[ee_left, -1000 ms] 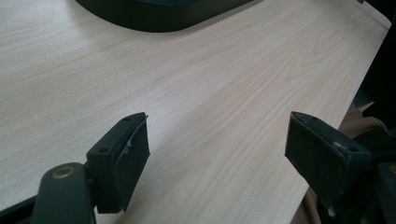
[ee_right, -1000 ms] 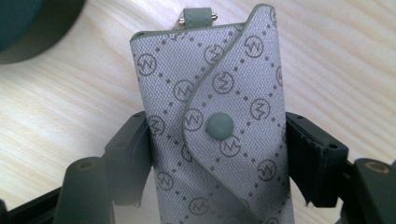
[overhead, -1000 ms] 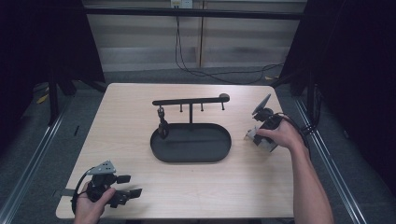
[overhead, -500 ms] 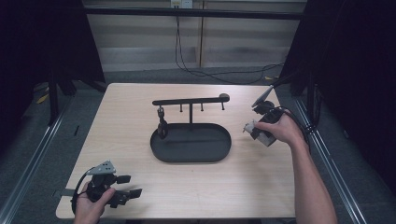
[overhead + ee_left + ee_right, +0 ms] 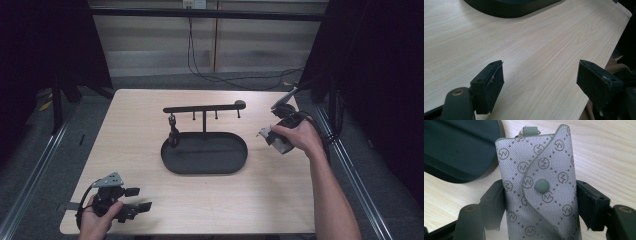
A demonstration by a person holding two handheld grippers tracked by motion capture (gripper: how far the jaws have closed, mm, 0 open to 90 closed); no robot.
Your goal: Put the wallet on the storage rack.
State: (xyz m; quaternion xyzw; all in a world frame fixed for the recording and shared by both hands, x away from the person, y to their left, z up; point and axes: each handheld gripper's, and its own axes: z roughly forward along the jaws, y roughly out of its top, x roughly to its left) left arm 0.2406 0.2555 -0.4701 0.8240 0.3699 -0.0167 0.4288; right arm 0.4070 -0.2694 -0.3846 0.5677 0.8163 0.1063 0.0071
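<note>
A grey key pouch with a dotted diamond print, a snap button and a small metal loop at its top stands upright between the black jaws of my right gripper, which is shut on its two sides. In the high view the right gripper holds the pouch just above the table, right of the black oval tray. At the table's front left corner, my left gripper rests in the person's hand. Its jaws stand wide open over bare wood.
A black stand with a horizontal bar and several pegs rises from the tray's back edge. A small dark item hangs from its left peg. The tray's rim lies close to the pouch's left. Cables trail off the right table edge.
The right hand has lifted the pouch slightly off the table and drawn it a little toward the tray. The left gripper has stayed where it was.
</note>
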